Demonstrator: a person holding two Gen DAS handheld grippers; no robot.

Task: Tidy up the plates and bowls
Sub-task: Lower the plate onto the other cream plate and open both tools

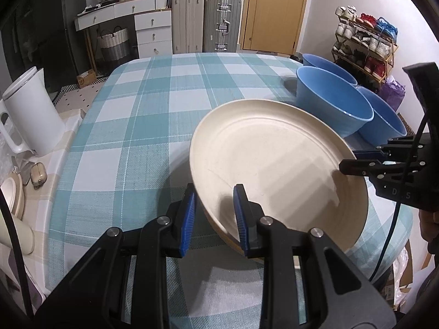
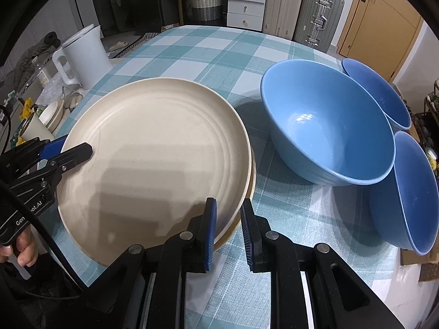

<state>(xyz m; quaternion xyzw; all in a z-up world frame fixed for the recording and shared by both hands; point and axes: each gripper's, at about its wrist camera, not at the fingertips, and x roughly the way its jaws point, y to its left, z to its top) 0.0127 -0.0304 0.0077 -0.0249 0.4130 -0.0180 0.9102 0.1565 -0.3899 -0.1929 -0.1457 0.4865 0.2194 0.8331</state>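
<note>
A large cream plate [image 1: 274, 164] [image 2: 153, 159] hangs low over the checked tablecloth [image 1: 137, 137], tilted a little. My left gripper [image 1: 215, 216] is shut on its near rim, one blue pad above and one below. My right gripper [image 2: 229, 227] is shut on the opposite rim. Each gripper also shows in the other's view: the left gripper [image 2: 79, 150] at the left, the right gripper [image 1: 348, 166] at the right. A second cream rim [image 2: 253, 175] shows just under the plate. Three blue bowls [image 2: 329, 126] [image 2: 376, 90] [image 2: 411, 192] stand to the right, touching one another.
A white kettle [image 1: 30, 109] [image 2: 82, 57] stands on a side counter to the left, with small cream dishes [image 2: 52, 112] and clutter. Suitcases [image 1: 222, 22], white drawers and a wooden door are beyond the table's far edge. A shoe rack [image 1: 365, 44] is behind the bowls.
</note>
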